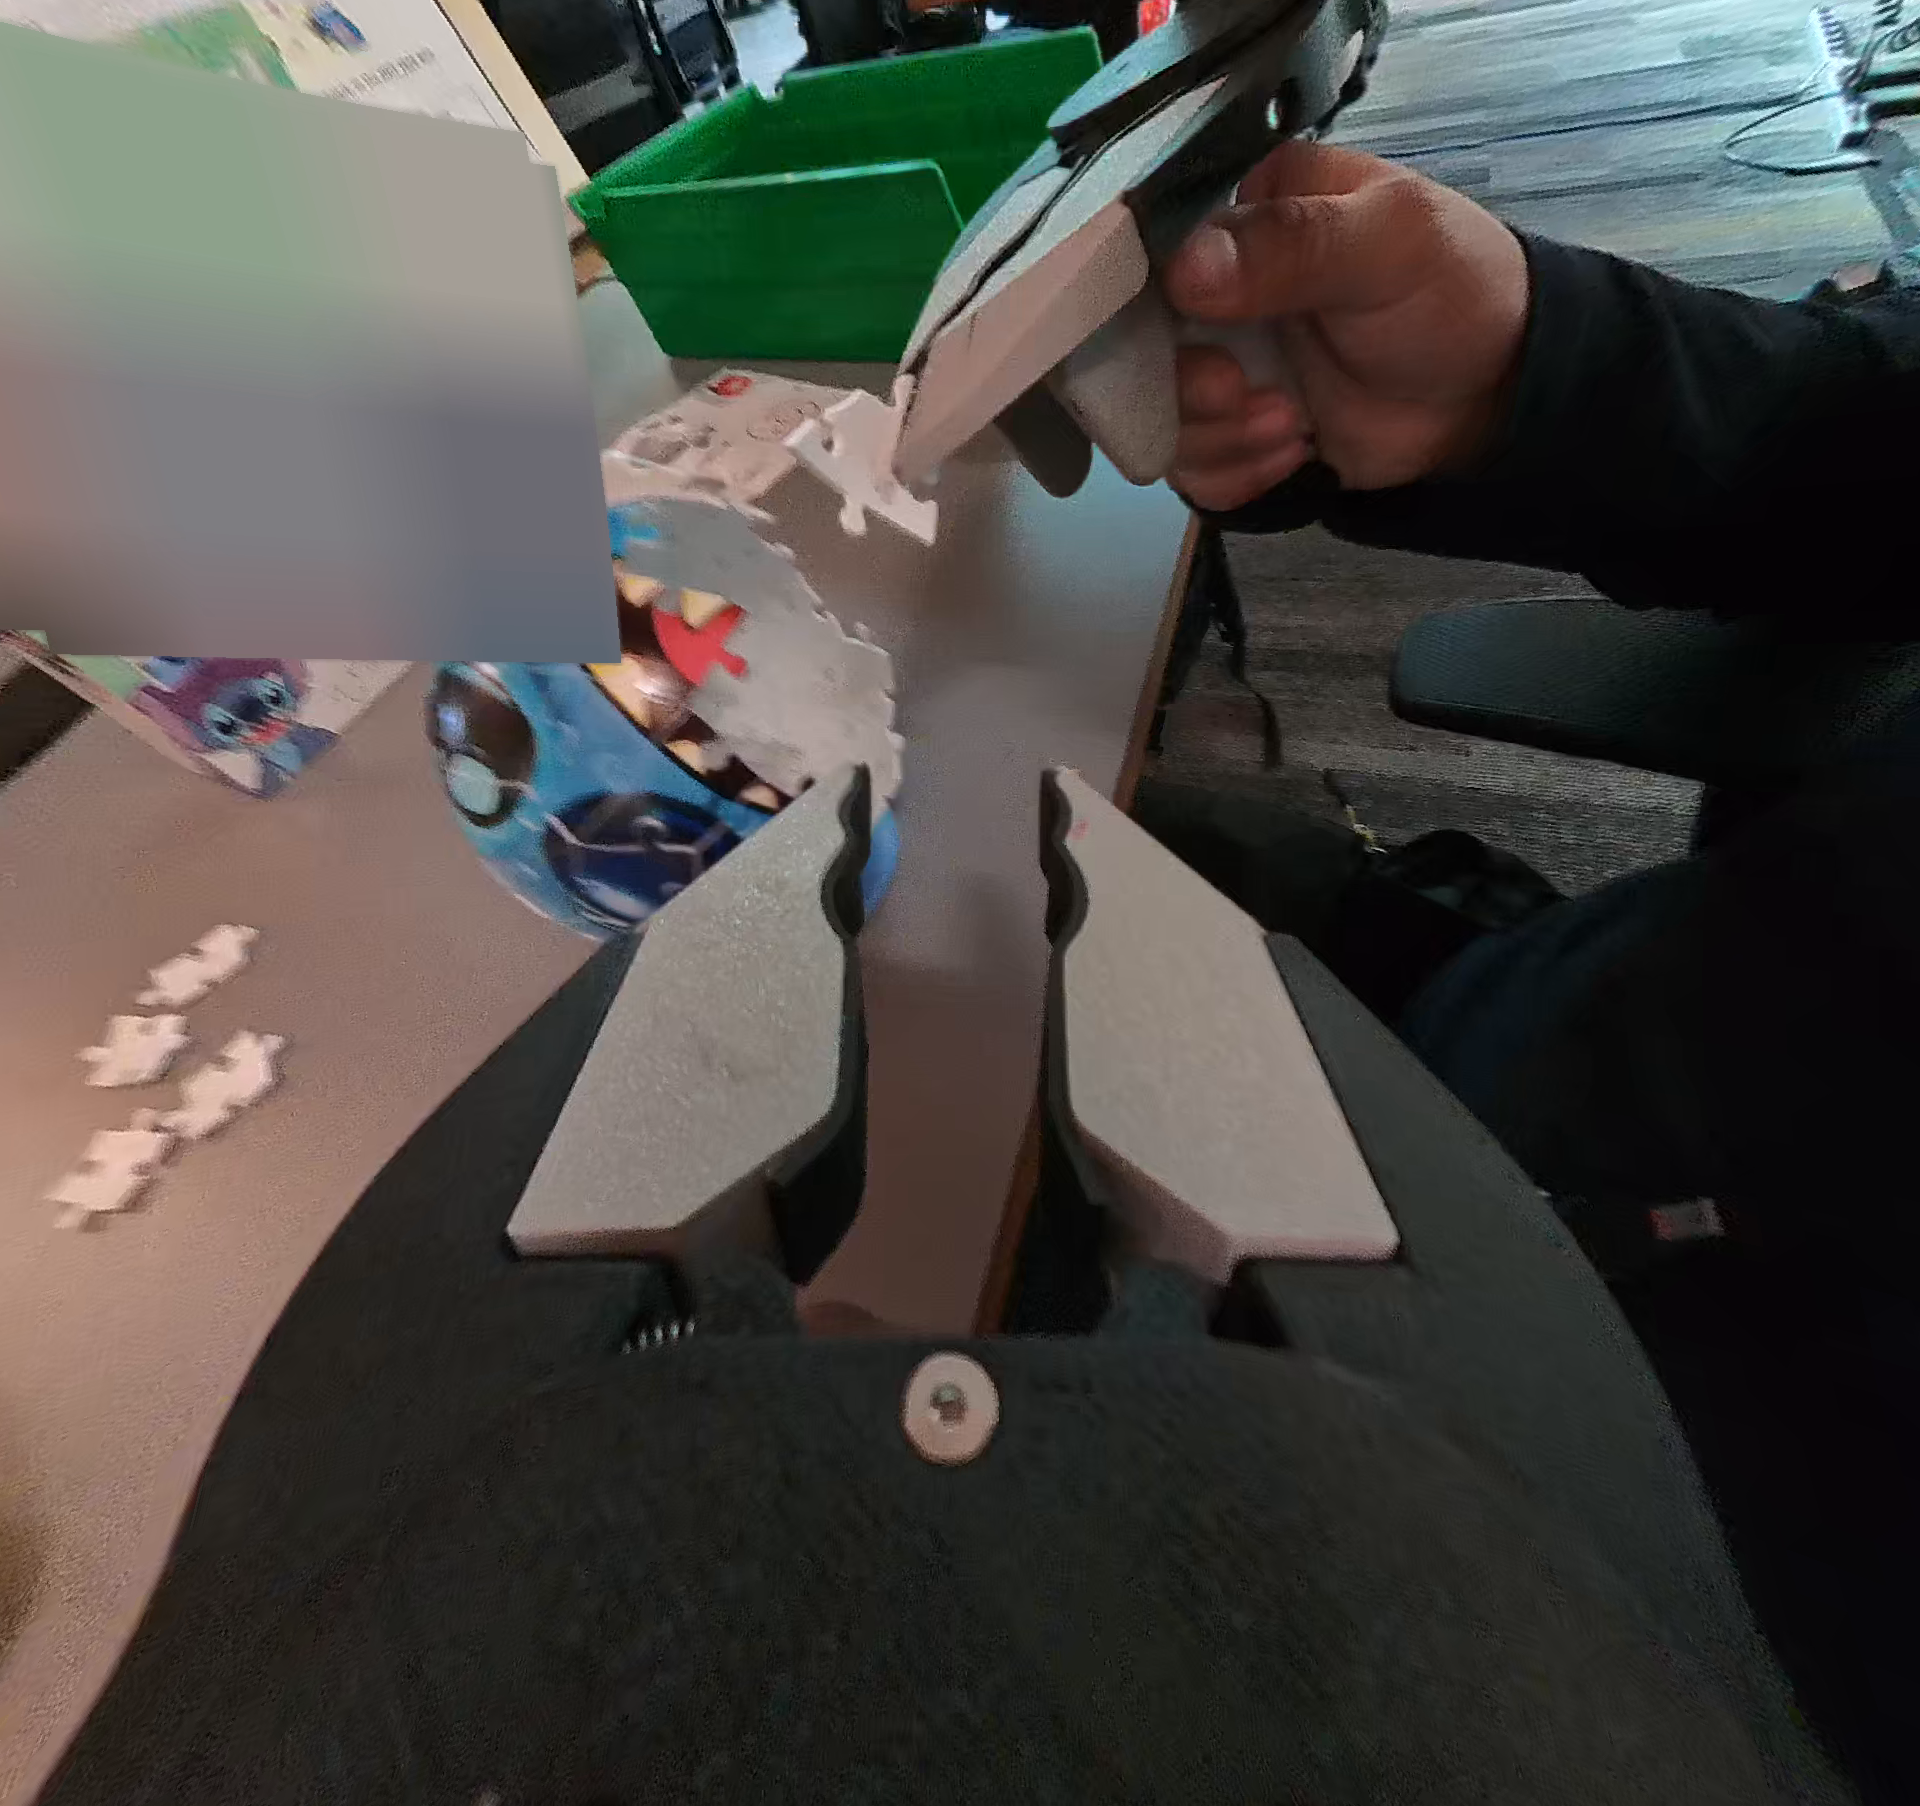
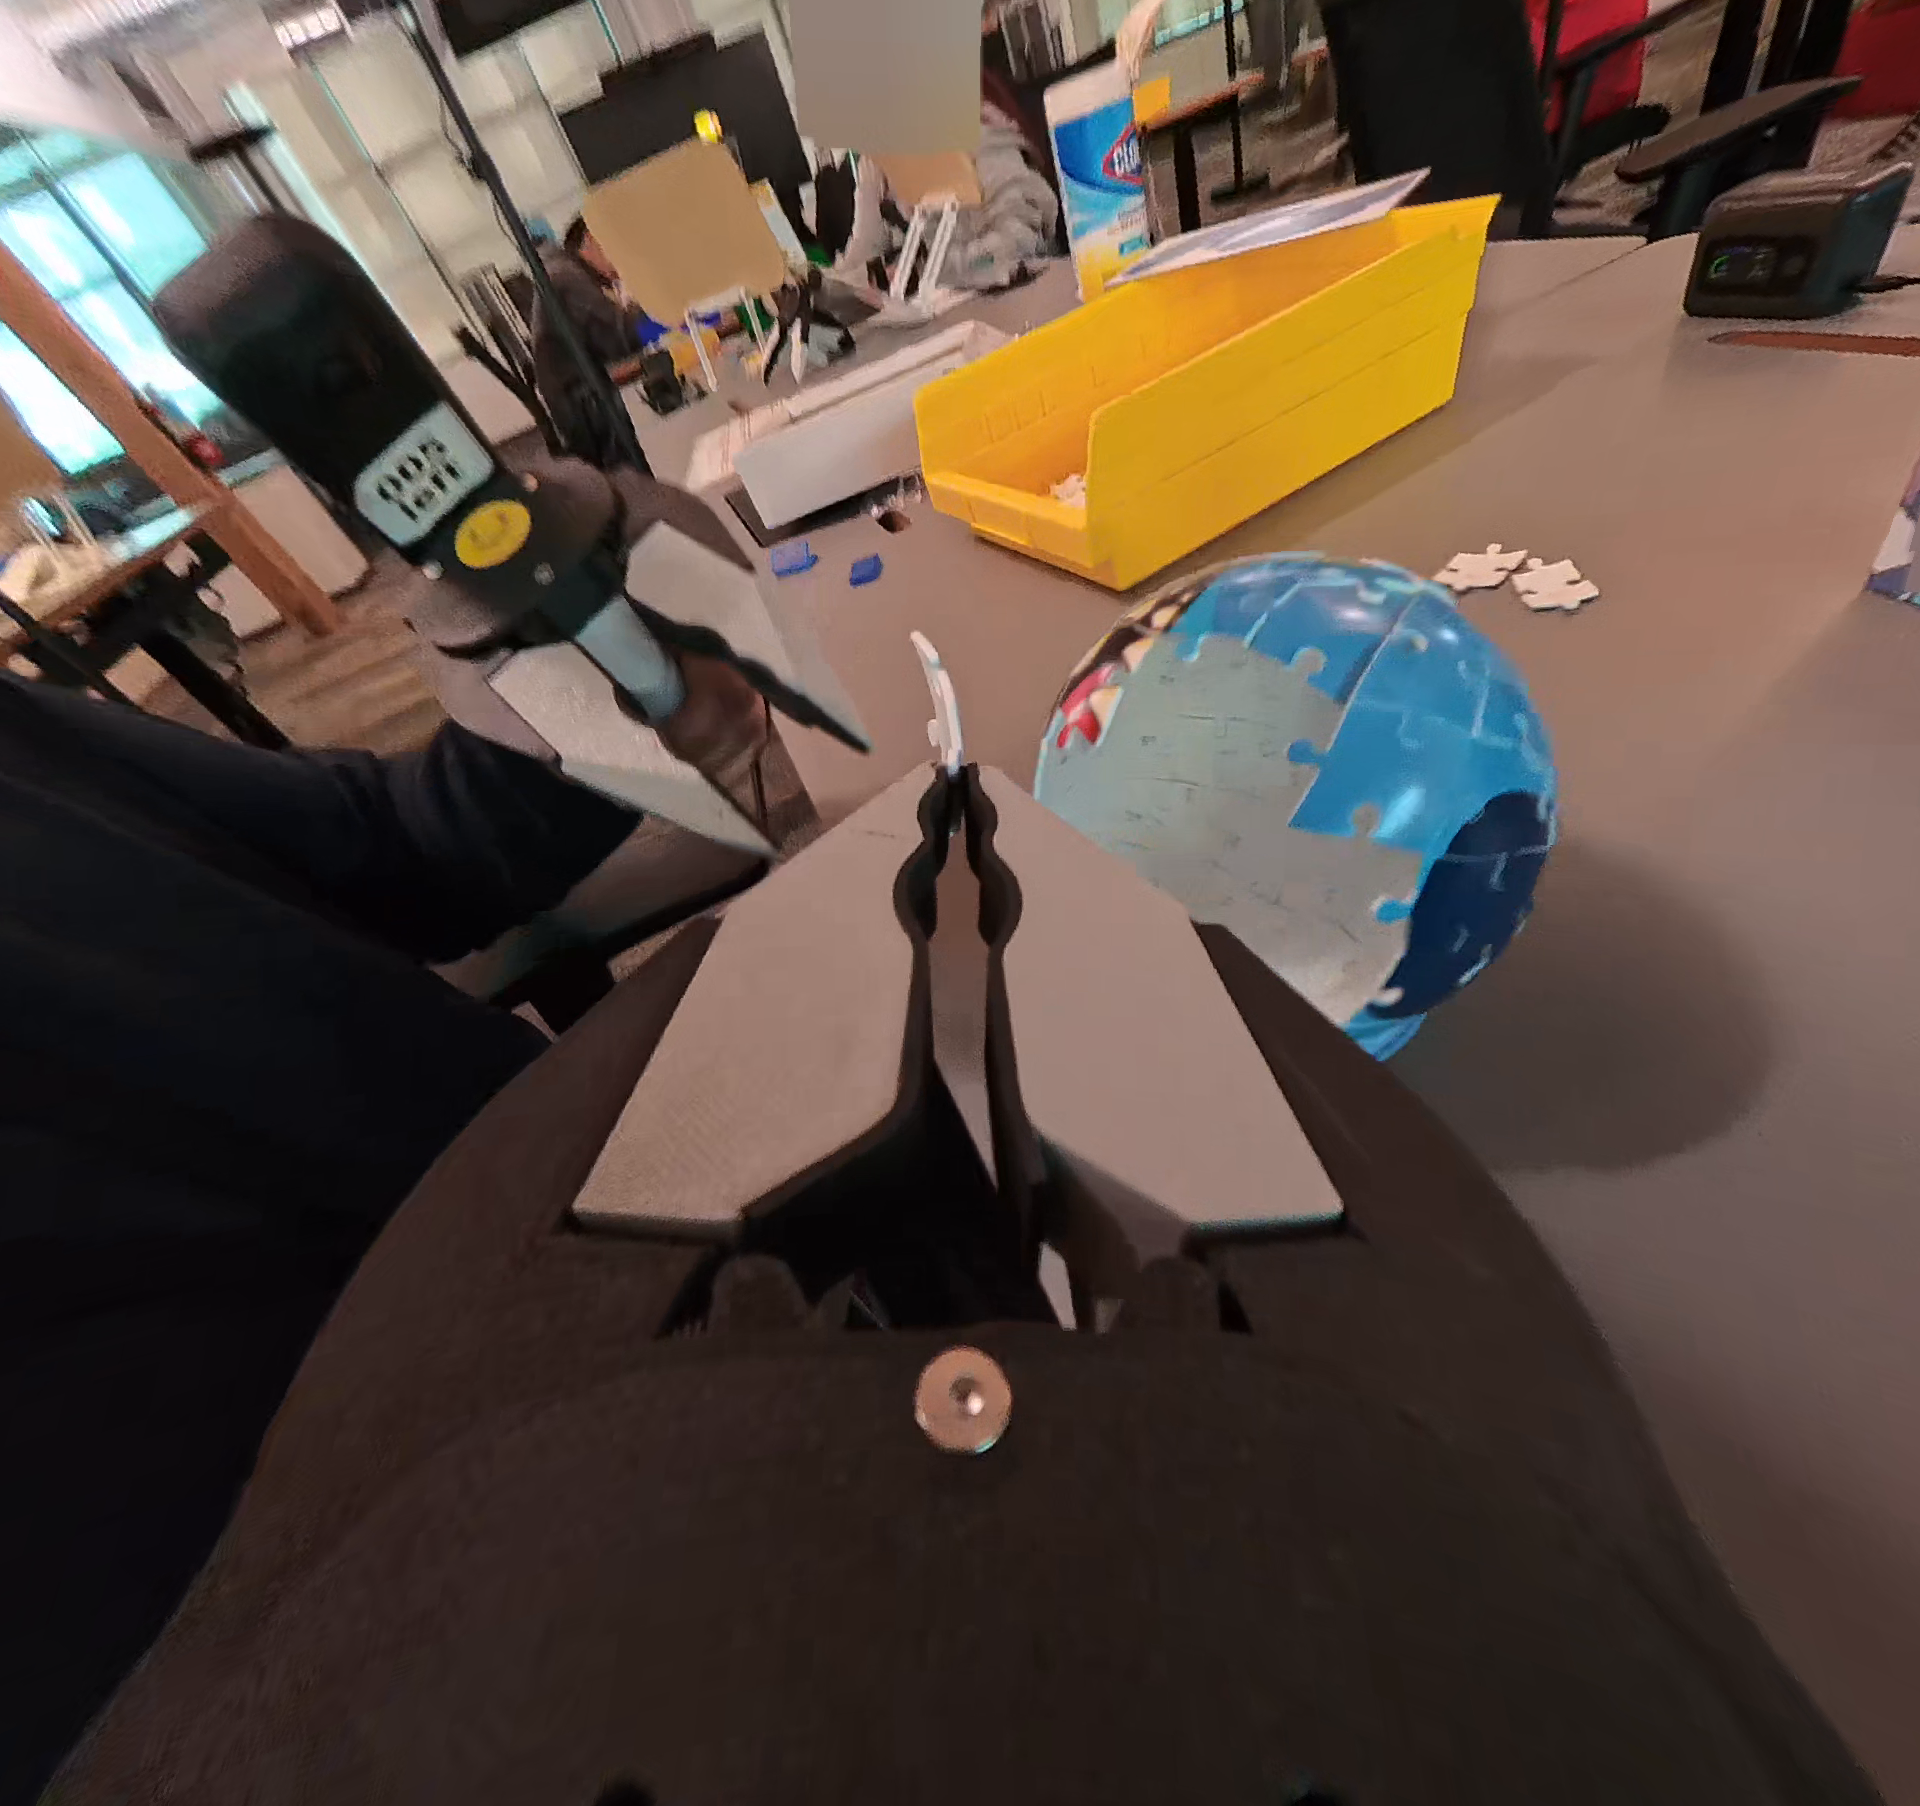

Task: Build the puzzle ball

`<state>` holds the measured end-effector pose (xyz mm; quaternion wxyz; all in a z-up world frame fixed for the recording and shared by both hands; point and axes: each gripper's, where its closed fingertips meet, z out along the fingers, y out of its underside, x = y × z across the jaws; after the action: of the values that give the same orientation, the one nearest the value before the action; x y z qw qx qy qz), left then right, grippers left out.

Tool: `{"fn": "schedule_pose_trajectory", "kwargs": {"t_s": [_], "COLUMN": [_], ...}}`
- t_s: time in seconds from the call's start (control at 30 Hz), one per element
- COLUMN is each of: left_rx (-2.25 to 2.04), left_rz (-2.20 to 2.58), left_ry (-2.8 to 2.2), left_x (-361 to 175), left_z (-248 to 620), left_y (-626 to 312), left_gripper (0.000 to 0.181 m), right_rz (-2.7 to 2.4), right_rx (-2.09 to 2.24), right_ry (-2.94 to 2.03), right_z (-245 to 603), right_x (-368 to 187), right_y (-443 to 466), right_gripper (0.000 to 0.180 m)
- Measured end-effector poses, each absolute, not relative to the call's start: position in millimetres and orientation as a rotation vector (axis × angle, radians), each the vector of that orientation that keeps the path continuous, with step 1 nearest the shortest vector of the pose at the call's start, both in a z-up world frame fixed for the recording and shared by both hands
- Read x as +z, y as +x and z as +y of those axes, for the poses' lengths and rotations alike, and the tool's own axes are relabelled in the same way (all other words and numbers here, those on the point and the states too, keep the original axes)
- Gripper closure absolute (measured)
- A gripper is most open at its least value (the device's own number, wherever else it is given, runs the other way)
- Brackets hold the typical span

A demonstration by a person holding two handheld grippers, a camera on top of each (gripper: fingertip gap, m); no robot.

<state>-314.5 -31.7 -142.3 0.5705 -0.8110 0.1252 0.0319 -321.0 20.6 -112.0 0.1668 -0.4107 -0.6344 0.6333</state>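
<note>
Puzzle ball (image 2: 1299, 790) sits on the grey table (image 2: 1662, 925), part built: a blue printed shell of interlocked curved pieces, with a wide band showing pale grey undersides and a jagged open rim. In the left wrist view the ball (image 1: 665, 769) shows its opening turned up and toward the table edge, with red and yellow print visible inside. It looks hollow and light; judge it likely to roll or skid if you push on it unbraced.

The key relation: from your right gripper (image 2: 956, 774) the ball lies to the right and slightly ahead, close by. The loose piece (image 2: 940, 707) you carry stands edge-on to that camera, long axis pointing up and away from the tips, so its face is not yet turned toward the shell. In the left wrist view the same piece (image 1: 873, 468) hangs white side out above and beyond the open rim, clear of it, not touching.

Right gripper is pinched closed on that piece at its lower edge. Left gripper (image 1: 951, 800) stands at a moderate gap with nothing between the fingers; the ball lies just left of its left fingertip (image 1: 831, 821), whether touching I cannot tell. Left is the nearer one to steady the ball.

Spare white pieces (image 1: 166, 1070) lie face down in a loose cluster at the left of the table; two more (image 2: 1517, 577) lie beyond the ball. Yellow bin (image 2: 1195, 426) and green bin (image 1: 790, 229) stand farther back.
</note>
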Motion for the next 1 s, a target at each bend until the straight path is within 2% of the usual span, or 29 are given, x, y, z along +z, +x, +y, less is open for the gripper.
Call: {"fn": "schedule_pose_trajectory", "kwargs": {"t_s": [0.17, 0.3, 0.5, 0.57, 0.67, 0.8, 1.0], "left_rx": [0.020, -0.023, -0.129, -0.137, -0.145, -0.211, -0.210], "left_rz": [0.275, 0.244, 0.156, 0.133, 0.123, 0.083, 0.122], "left_ry": [-1.935, -1.970, -1.913, -1.886, -1.862, -1.857, -1.855], "left_x": [-180.3, -196.2, -190.4, -187.9, -186.9, -185.5, -183.1], "left_z": [-22.4, -11.1, 0.0, 2.2, 2.6, 2.1, -1.8], "left_y": [-296.3, -298.4, -299.2, -300.6, -303.2, -303.9, -302.4], "left_gripper": [0.152, 0.151, 0.152, 0.157, 0.174, 0.167, 0.175], "right_rz": [-1.765, -1.731, -1.746, -1.763, -1.769, -1.788, -1.827], "right_rx": [1.894, 1.976, 2.090, 2.112, 2.159, 2.171, 2.118], "right_ry": [-1.250, -1.293, -1.325, -1.327, -1.327, -1.326, -1.287], "right_z": [13.2, 14.3, 0.2, -5.0, -8.7, -11.6, -16.2], "right_x": [-147.8, -154.7, -164.5, -167.7, -168.6, -171.4, -172.3], "right_y": [-313.3, -316.2, -316.3, -316.3, -315.2, -313.4, -311.5], "right_gripper": [0.180, 0.180, 0.180, 0.180, 0.180, 0.180, 0.179]}}
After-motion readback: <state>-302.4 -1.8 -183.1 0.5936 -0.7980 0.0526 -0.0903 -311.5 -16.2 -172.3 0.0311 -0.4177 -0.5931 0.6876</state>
